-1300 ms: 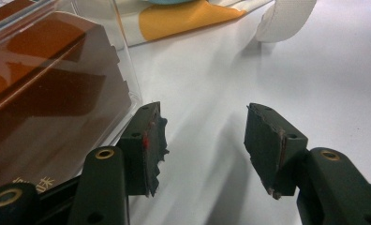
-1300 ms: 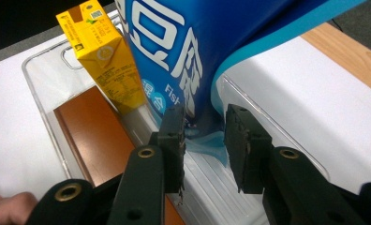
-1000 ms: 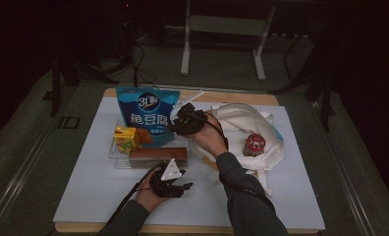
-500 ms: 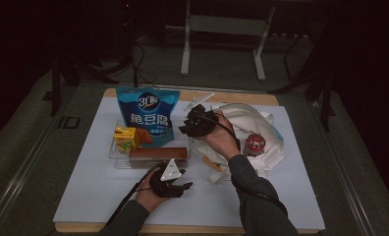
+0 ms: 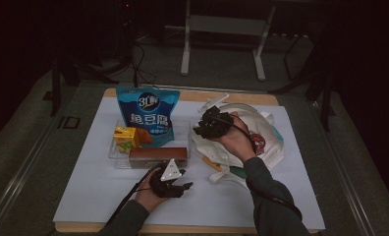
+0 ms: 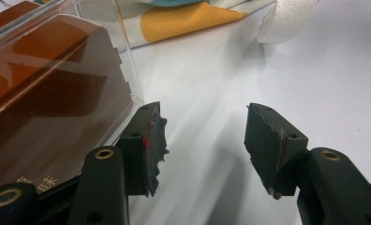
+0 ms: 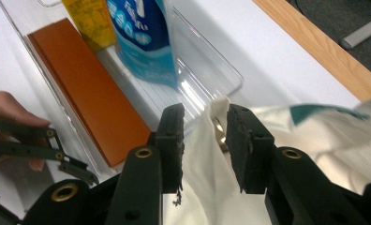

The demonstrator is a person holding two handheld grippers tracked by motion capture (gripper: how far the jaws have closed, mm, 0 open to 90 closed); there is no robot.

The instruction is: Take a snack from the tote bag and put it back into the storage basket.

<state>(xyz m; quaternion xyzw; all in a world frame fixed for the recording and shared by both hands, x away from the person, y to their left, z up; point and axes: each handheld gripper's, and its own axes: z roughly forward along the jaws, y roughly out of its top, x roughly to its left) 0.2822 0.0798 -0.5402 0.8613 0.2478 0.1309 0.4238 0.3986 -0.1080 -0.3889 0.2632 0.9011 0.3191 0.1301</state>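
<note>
One clear tray holds three items: blue pouch, yellow carton, brown box. My right gripper pinches one white bag; my left gripper gapes, empty.

white table carries a clear tray and a cloth bag.

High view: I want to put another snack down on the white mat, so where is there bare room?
The white mat is bare left of the clear plastic tray and along the near right corner. The middle is crowded: tray, left claw, and the white printed cloth bag that the right claw is pinching.
</note>
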